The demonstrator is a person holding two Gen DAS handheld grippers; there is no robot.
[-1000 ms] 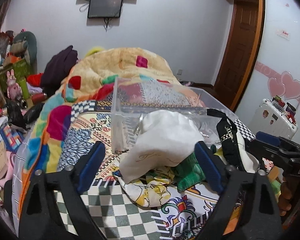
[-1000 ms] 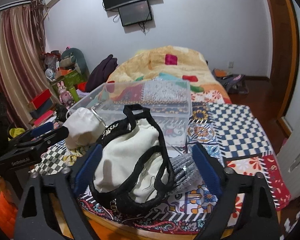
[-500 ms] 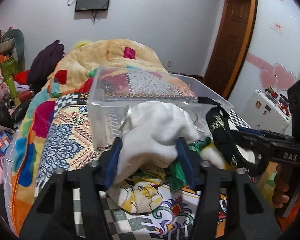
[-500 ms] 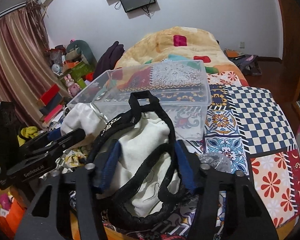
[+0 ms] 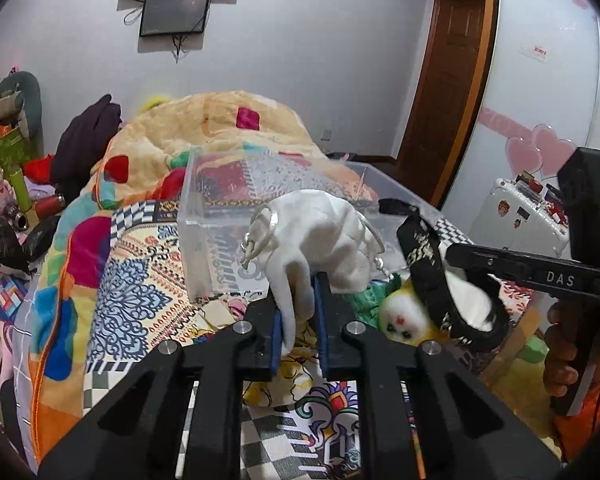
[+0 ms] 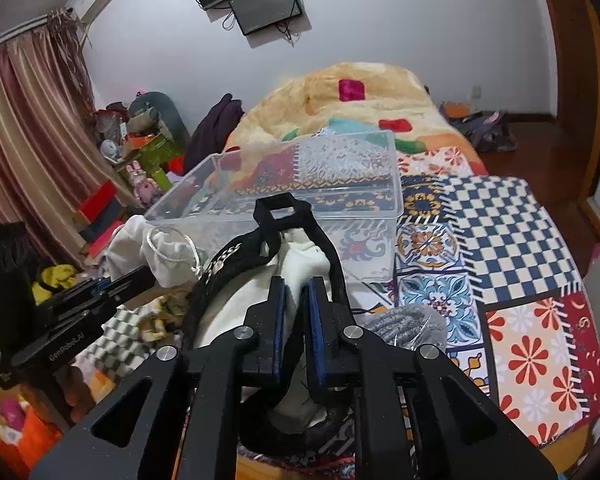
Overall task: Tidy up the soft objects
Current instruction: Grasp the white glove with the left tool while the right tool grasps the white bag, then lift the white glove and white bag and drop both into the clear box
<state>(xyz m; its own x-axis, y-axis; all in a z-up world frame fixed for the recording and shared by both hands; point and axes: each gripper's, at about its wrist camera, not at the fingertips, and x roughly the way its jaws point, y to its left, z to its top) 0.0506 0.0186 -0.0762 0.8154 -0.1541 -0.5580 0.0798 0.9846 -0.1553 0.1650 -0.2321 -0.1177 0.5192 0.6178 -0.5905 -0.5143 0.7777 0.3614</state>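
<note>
- The white drawstring pouch (image 5: 320, 236) sits on the bed before the clear bin (image 5: 196, 240); the left gripper (image 5: 300, 320) is closing on one hanging fold, which could slip free.
- The right gripper (image 6: 296, 328) is closing on the cream bag with black straps (image 6: 300, 256); loose straps may snag the bin rim.
- How deep either bite goes is probably shallow; fabric hides the pads.

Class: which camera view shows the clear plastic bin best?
The right wrist view: the bin shows its whole rim and open inside. In the left wrist view, the bin is partly hidden behind the white pouch.
</note>
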